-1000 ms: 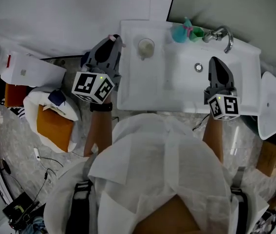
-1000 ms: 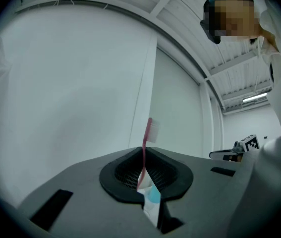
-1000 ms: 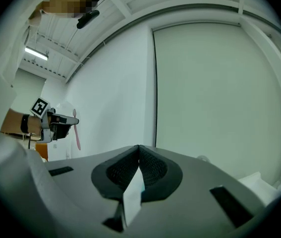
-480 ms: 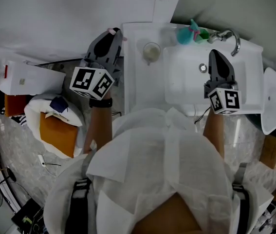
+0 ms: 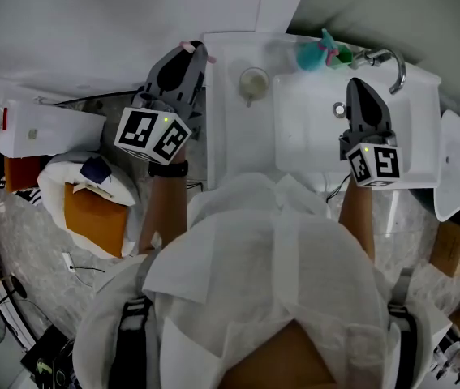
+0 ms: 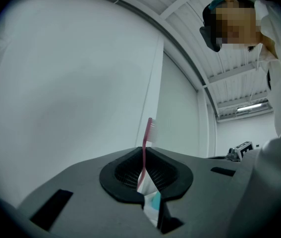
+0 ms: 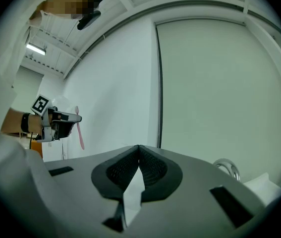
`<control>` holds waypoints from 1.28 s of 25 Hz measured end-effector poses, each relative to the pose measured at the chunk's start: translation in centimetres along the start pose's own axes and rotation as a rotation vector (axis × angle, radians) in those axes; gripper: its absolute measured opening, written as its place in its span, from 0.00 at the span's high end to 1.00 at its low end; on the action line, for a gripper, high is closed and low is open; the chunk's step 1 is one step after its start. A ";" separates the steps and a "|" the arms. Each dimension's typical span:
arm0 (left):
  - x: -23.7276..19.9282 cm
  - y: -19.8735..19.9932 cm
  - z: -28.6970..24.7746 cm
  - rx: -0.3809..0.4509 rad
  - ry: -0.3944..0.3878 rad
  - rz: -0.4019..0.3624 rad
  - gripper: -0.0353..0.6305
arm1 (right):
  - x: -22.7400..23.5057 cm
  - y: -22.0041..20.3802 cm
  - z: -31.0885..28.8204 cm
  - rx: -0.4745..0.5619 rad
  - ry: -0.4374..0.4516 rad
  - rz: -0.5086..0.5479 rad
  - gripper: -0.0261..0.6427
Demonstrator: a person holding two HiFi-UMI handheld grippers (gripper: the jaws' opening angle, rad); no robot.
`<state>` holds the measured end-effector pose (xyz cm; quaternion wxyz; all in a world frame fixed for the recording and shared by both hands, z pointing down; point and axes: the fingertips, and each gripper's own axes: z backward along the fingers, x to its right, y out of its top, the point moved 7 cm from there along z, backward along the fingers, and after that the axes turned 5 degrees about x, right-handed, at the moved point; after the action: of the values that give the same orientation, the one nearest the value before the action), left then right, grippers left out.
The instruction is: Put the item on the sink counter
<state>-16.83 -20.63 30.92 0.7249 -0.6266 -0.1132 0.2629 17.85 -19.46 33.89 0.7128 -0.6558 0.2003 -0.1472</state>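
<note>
A pink toothbrush stands upright between the jaws of my left gripper, which is shut on its handle. In the head view the left gripper hovers beside the left edge of the white sink counter, and the toothbrush shows as a pink tip at its jaws. My right gripper hangs over the basin, shut with nothing in it. The right gripper view shows its jaws closed together, with the left gripper and toothbrush off to the left.
A pale cup stands on the counter left of the basin. Teal cups and a chrome faucet sit at the back. On the floor at left are a white box and an orange box in a bag.
My left gripper with the toothbrush has crept slightly forward along the sink's left edge. The right gripper has held its place over the basin.
</note>
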 end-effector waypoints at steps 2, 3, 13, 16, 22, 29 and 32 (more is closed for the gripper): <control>0.1 0.5 0.8 0.010 0.006 -0.002 0.90 | -0.5 0.3 0.1 0.007 0.008 0.003 0.95; 0.2 0.6 0.9 0.013 0.010 -0.003 0.90 | -0.4 0.4 0.0 0.011 0.014 0.005 0.95; 1.2 1.0 0.9 0.017 0.024 -0.014 0.90 | 0.1 0.1 -0.7 0.025 0.051 -0.005 0.95; 1.5 0.9 0.5 0.014 0.003 -0.003 0.90 | 0.1 0.0 -0.7 0.024 0.053 -0.009 0.95; 1.6 -0.5 -0.4 -0.002 -0.020 0.053 0.90 | -0.2 -0.4 -0.7 0.015 0.055 -0.025 0.95; 1.5 -3.5 -1.4 -0.053 -0.045 0.079 0.90 | -0.4 -1.5 -0.3 -0.012 0.048 -0.033 0.95; 1.7 -5.0 -1.9 -0.076 -0.058 0.087 0.90 | -0.4 -2.0 -0.2 -0.025 0.047 -0.035 0.95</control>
<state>-13.29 -21.80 35.07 0.6851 -0.6500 -0.1166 0.3075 17.52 -19.67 35.86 0.6969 -0.6646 0.2071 -0.1724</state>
